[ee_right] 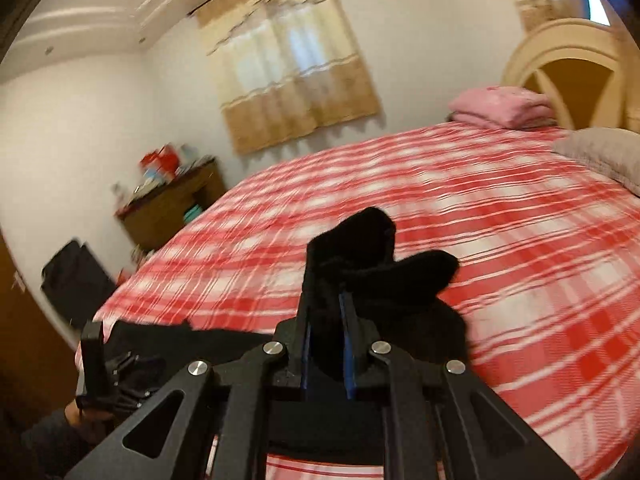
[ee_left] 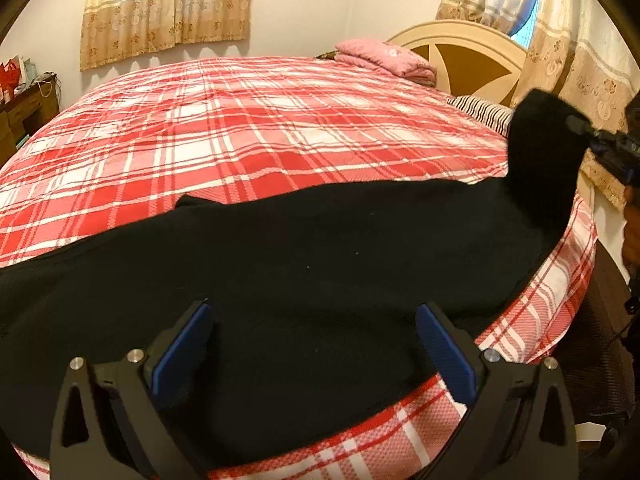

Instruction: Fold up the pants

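Observation:
Black pants point(ee_left: 320, 264) lie stretched along the near edge of a bed with a red and white plaid cover point(ee_left: 224, 132). My left gripper point(ee_left: 314, 316) is open, its blue pads point(ee_left: 182, 354) spread wide just above the middle of the pants. My right gripper point(ee_right: 326, 304) is shut on one end of the pants point(ee_right: 360, 256) and holds it lifted off the bed; this raised end point(ee_left: 544, 140) and the right gripper point(ee_left: 580, 126) show at the right of the left wrist view. The left gripper point(ee_right: 94, 356) shows at the lower left of the right wrist view.
A folded pink blanket point(ee_left: 384, 60) and a striped pillow point(ee_left: 484, 110) lie by the headboard point(ee_left: 468, 52). A wooden dresser point(ee_right: 172, 204) with clutter stands beyond the foot of the bed, a black bag point(ee_right: 76, 276) beside it. Curtains hang on the walls.

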{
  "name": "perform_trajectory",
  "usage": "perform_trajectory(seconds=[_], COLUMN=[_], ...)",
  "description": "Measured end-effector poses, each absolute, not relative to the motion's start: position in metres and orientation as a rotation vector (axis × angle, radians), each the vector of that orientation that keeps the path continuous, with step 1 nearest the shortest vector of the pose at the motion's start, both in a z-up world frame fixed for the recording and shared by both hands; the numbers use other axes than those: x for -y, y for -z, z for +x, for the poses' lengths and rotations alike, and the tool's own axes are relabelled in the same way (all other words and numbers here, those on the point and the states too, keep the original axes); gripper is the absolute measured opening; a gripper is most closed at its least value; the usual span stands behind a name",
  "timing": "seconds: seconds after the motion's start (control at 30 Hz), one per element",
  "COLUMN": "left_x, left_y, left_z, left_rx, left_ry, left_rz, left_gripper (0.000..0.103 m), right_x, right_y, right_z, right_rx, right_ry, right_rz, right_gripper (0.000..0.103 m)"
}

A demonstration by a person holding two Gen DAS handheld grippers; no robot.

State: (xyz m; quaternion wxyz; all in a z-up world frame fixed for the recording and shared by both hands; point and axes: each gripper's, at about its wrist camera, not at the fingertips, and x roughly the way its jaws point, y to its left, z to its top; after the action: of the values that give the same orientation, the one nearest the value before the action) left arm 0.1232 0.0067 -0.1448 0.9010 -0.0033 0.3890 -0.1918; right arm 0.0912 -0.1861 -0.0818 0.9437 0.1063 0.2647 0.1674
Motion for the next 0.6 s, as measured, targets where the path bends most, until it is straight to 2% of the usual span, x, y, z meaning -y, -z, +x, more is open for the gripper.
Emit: perform_trajectory(seconds=[0.47, 0.57, 0.6], left_x=[-0.014, -0.007, -0.005], left_y=[0.141, 0.14, 0.139], left_z=[0.119, 0.122, 0.122], left_rx=[-0.791, -0.801, -0.805], left_ry=[0.436, 0.471, 0.483], left_rz=[-0.037, -0.045, -0.045], left_gripper=[0.103, 0.103, 0.103], right_x=[0.077, 0.07, 0.069], right_y=[0.165, 0.176, 0.177], right_z=[0.112, 0.112, 0.11], right_rx=[-0.756, -0.813, -0.825], right_ry=[-0.446, -0.468, -0.475], right_rz=[-0.048, -0.101, -0.112], right_gripper=[0.013, 0.02, 0.032])
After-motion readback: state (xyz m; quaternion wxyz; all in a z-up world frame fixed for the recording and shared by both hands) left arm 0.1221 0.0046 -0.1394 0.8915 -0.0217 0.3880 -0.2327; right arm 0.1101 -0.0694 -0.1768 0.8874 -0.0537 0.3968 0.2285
